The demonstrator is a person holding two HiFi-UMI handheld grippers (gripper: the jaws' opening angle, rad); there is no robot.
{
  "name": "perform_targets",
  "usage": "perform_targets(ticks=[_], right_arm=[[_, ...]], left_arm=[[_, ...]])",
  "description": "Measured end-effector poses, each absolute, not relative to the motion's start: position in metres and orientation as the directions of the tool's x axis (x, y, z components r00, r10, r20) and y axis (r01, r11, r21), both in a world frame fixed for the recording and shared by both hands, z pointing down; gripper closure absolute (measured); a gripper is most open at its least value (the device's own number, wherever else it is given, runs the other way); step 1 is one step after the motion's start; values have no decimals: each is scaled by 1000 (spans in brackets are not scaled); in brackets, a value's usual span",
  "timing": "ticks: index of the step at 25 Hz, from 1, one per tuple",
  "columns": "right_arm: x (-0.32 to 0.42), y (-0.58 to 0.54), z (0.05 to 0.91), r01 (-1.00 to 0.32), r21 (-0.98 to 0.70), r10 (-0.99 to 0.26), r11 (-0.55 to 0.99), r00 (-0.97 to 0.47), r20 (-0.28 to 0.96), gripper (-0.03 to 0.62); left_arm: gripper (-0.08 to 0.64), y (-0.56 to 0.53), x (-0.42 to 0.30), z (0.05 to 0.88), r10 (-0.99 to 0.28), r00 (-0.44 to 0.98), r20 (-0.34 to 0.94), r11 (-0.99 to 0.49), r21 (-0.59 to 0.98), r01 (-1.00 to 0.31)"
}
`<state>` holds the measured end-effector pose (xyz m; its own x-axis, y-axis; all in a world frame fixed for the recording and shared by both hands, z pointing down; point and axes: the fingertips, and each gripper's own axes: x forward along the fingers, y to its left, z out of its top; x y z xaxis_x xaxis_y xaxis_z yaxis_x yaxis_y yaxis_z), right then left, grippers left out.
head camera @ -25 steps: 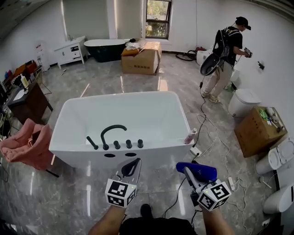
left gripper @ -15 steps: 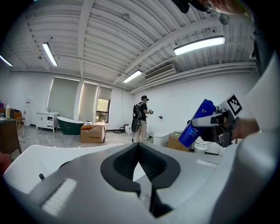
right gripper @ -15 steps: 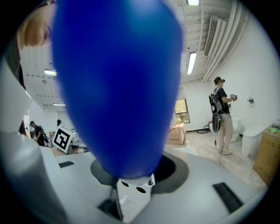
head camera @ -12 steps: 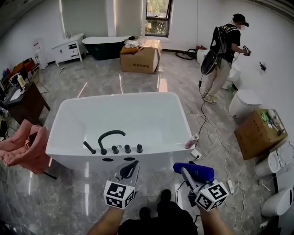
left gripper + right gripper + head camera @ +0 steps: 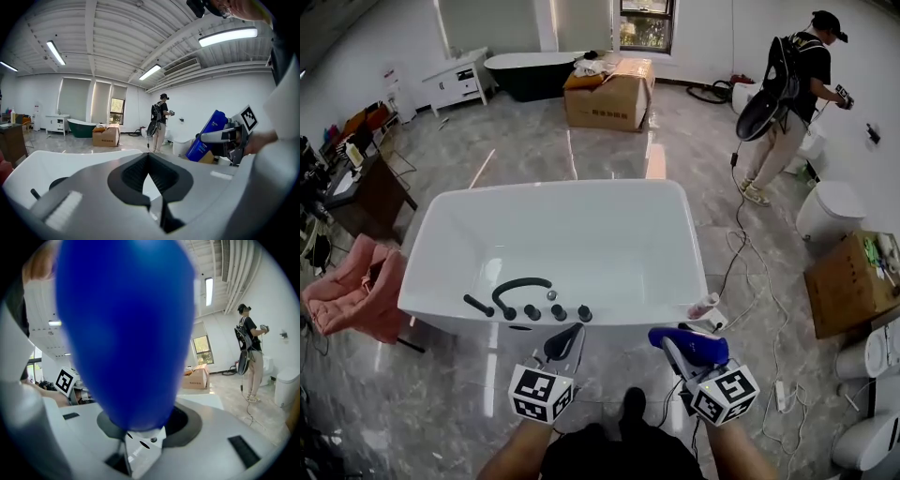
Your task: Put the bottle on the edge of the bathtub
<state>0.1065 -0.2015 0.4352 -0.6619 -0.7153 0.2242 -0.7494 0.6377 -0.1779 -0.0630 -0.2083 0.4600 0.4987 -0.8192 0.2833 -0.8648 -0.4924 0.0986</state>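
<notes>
A white bathtub fills the middle of the head view, with a black faucet and knobs on its near rim. My right gripper is shut on a blue bottle, which lies sideways just in front of the tub's near right corner. That bottle blocks most of the right gripper view and shows tilted at the right of the left gripper view. My left gripper is shut and empty, just before the near rim by the knobs; its jaws meet at the tips.
A small pink bottle stands at the tub's near right corner. Pink cloth lies left of the tub. Cables and a power strip cross the floor on the right. Cardboard boxes, a toilet and a person are farther off.
The tub has drawn closer to both grippers, which now reach its near rim. The blue bottle stays held in the right gripper; the left stays shut.
</notes>
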Motion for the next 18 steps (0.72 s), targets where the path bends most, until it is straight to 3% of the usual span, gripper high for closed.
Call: perform_targets(ticks=[18], right_arm=[[69, -267, 517, -762, -153, -661, 630, -629, 409, 436]], left_arm=[[551, -244, -76, 513, -790, 531, 307, -517, 133, -846]])
